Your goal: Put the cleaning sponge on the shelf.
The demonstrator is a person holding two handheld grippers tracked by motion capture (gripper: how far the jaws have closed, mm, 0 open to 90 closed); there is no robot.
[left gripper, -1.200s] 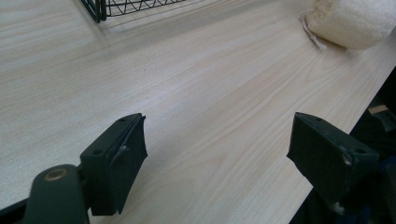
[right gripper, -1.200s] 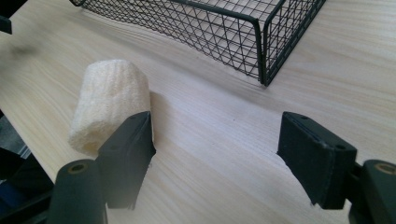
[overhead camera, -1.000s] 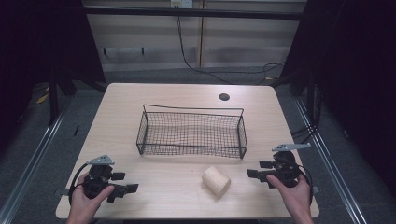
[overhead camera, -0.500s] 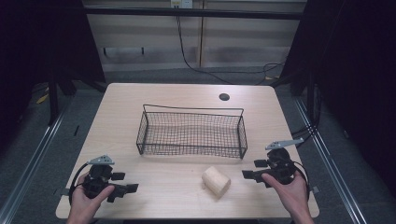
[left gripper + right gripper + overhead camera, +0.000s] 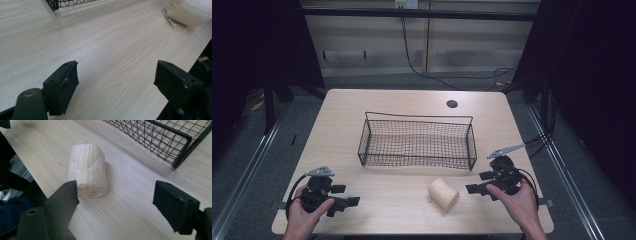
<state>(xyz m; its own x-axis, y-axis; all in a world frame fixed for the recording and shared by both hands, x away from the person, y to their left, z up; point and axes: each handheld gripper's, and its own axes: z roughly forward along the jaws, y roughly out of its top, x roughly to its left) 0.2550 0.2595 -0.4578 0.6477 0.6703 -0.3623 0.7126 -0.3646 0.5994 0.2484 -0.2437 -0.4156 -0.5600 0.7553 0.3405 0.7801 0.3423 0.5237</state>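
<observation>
A cream loofah roll [image 5: 443, 194] lies on the wooden table [image 5: 402, 110] near the front edge, just in front of the black wire basket [image 5: 416, 141]. My right gripper [image 5: 475, 183] is open and sits a short way to the roll's right, jaws pointing at it. In the right gripper view the loofah roll [image 5: 88, 170] lies ahead, closer to the left jaw, untouched. My left gripper [image 5: 344, 202] rests open at the front left corner, nothing between its jaws. The left gripper view has the loofah roll [image 5: 191, 11] far off at the top right.
The wire basket [image 5: 160, 137] stands mid-table with nothing in it. A round cable hole [image 5: 452, 104] is near the table's back edge. Dark floor and metal rails flank the table. The basket's corner [image 5: 66, 3] appears at the top of the left gripper view.
My right gripper has moved left and slightly forward, closing on the loofah roll. The left gripper has stayed put.
</observation>
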